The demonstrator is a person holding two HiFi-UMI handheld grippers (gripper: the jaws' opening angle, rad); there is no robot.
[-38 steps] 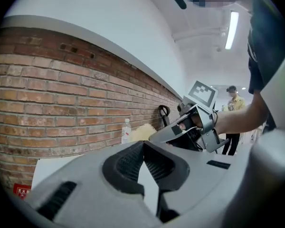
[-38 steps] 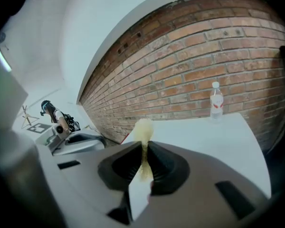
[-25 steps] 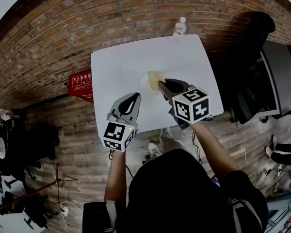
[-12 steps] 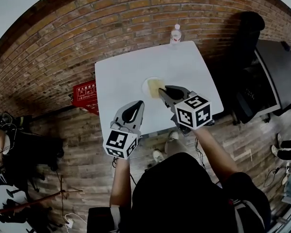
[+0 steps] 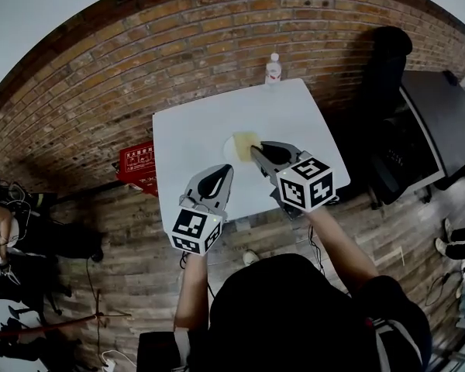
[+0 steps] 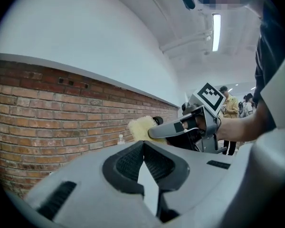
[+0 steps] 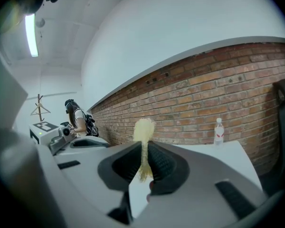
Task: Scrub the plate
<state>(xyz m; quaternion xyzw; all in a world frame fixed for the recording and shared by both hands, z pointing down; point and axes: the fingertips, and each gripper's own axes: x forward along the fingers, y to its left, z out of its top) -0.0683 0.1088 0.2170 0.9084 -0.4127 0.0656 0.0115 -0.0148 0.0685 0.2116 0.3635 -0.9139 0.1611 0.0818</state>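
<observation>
Yellow sponge [image 5: 246, 141] and white plate [image 5: 228, 151]
The round plate lies flat near the middle of the white table [image 5: 194, 126], its right part hidden behind the sponge in the head view. The fluffy pale-yellow sponge is pinched thin between the right gripper's [image 5: 256, 153] jaws, its free end bulging past their tips.

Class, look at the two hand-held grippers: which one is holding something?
The right hand-held gripper: its jaws clamp a yellow sponge. The left hand-held gripper is shut with nothing between its jaws.
</observation>
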